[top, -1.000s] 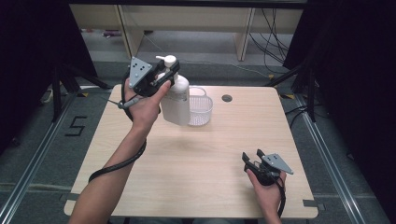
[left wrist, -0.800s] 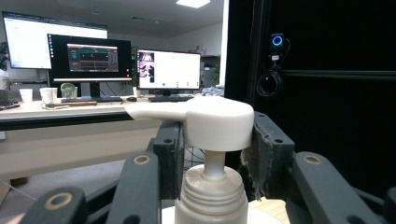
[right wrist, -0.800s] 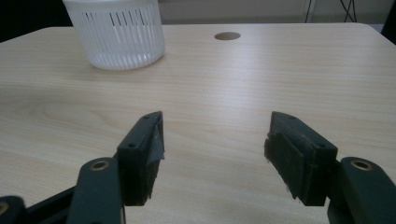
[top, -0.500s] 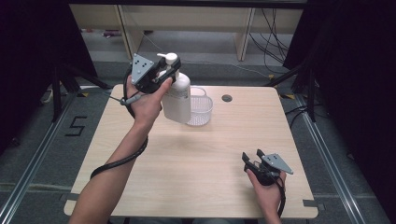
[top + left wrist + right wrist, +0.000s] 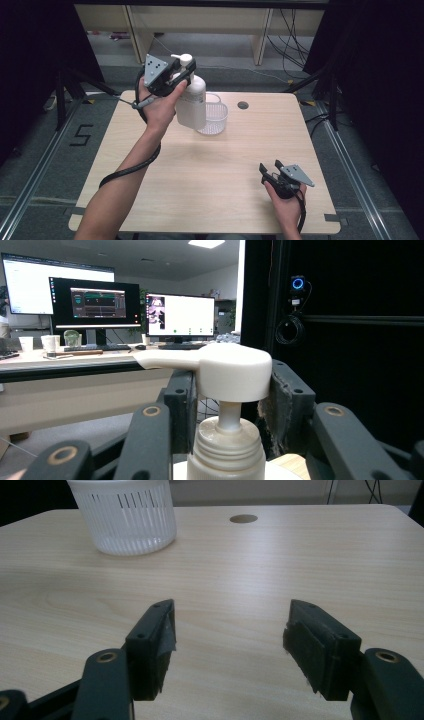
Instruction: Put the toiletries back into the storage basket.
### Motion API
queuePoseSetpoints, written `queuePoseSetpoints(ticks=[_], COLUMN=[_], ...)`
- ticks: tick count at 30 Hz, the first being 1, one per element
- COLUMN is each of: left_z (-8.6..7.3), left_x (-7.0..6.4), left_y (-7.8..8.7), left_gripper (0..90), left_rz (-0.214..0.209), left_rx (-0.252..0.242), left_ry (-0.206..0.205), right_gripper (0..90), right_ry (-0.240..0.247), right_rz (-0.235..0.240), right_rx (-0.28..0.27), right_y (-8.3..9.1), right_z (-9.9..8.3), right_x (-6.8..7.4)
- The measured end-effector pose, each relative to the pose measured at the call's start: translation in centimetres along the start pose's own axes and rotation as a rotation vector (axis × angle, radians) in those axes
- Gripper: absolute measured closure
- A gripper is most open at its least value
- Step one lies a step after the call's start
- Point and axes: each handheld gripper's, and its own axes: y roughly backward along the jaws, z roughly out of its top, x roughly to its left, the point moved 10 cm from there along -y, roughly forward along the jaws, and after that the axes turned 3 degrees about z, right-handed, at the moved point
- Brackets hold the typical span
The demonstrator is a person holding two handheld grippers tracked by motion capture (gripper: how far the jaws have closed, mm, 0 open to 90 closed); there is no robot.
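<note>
left gripper (image 5: 184, 72): we're clamping our jaws on the pump head of the soap bottle (image 5: 192, 102), one jaw on each side of it, and we're holding the bottle clear of the table.
pump head (image 5: 227, 371): in the left gripper view it's sitting squarely between our two jaws, with its spout pointing off to the left and the white threaded collar just below.
soap bottle: it's hanging upright, high over the far left part of the table (image 5: 240, 165), just in front of the basket.
basket (image 5: 214, 117): the white slotted basket is standing on the table, right behind and beside the bottle's lower half; whether they're touching, we can't tell.
right gripper (image 5: 272, 169): we're resting it low near the table's front right corner, jaws spread wide and gripping nothing.
right gripper view: we're looking along the bare wood between the open jaws, with the basket (image 5: 124, 515) well off at the far left and a small round grommet (image 5: 243, 518) at the far edge.
cable (image 5: 131, 167): it's trailing from the left gripper down along our forearm.
</note>
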Motion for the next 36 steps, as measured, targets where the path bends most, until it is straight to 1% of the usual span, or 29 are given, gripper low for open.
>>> queuePoseSetpoints(ticks=[2,4,6,7,9,10,11,15,16,17,20,22,26,27,28,29,30,32,33,34,35,36], left_z=[0.0,0.0,0.0,0.1,0.1,0.1,0.3,0.4,0.3,0.5,0.5,0.4,0.3,0.3,0.2,0.1,0.3,0.3,0.3,0.1,0.4,0.4], left_x=[0.0,-0.1,-0.1,-0.1,-0.2,-0.2,-0.2,-0.3,-0.3,-0.3,-0.3,-0.3,-0.3,-0.3,-0.3,-0.4,-0.3,-0.3,-0.3,-0.5,-0.4,-0.4], left_y=[-0.1,-0.3,-0.4,-0.5,-0.7,-0.8,-1.0,-1.3,-1.3,-1.5,-1.7,-1.9,-2.2,-2.3,-2.3,-2.4,-2.6,-2.8,-2.9,-2.9,-3.1,-3.2], left_gripper=[59.2,59.2,59.2,59.2,59.2,59.2,59.2,59.2,59.2,59.2,59.2,59.2,59.2,59.2,59.2,59.2,59.2,59.2,59.2,59.2,59.2,59.2], left_rz=[-0.001,-0.001,-0.001,-0.001,-0.001,-0.002,-0.012,-0.012,-0.002,-0.012,-0.012,-0.008,-0.006,-0.005,0.005,0.004,-0.003,-0.004,-0.004,0.003,-0.004,-0.005], left_rx=[0.000,0.002,0.003,0.002,0.004,0.004,-0.005,-0.005,0.004,-0.005,-0.004,-0.003,0.000,0.002,0.010,0.019,0.001,0.003,0.003,0.020,0.003,0.005], left_ry=[-0.001,0.001,0.001,0.001,0.000,0.001,-0.014,-0.012,0.001,-0.013,-0.013,-0.013,-0.014,-0.011,0.003,0.017,-0.013,-0.013,-0.010,0.016,-0.014,-0.014], right_gripper=[37.4,37.4,37.4,37.4,37.4,37.4,37.4,37.4,37.4,37.4,37.4,37.4,37.4,37.4,37.4,37.4,37.4,37.4,37.4,37.4,37.4,37.4], right_ry=[0.003,-0.006,-0.003,0.000,0.000,0.003,0.001,0.000,0.000,0.000,0.002,0.000,-0.001,-0.001,-0.001,0.000,-0.001,-0.003,-0.002,-0.002,-0.001,-0.004], right_rz=[0.002,0.012,0.006,0.006,0.004,0.003,0.004,0.006,0.004,0.004,0.004,0.004,0.005,0.005,0.000,-0.001,0.004,0.010,0.006,0.006,0.004,0.009], right_rx=[-0.003,-0.017,-0.015,-0.001,0.004,0.001,0.003,0.002,0.003,0.003,0.003,-0.012,-0.008,-0.009,0.001,0.002,-0.009,-0.001,-0.002,-0.004,-0.007,0.000], right_y=[0.0,-0.1,-0.1,0.0,0.0,0.0,0.0,0.0,0.0,0.0,0.0,-0.1,-0.1,-0.1,0.0,0.0,-0.1,0.0,0.0,-0.1,-0.1,0.0], right_z=[0.0,0.1,0.1,0.0,0.0,0.0,0.0,0.0,0.0,0.0,0.0,0.1,0.1,0.1,0.0,0.0,0.1,0.0,0.0,0.0,0.0,0.0], right_x=[0.0,0.1,0.1,0.0,0.0,0.0,0.0,0.0,0.0,0.0,0.0,0.0,0.0,0.0,0.0,0.0,0.0,0.0,0.0,0.0,0.0,0.0])
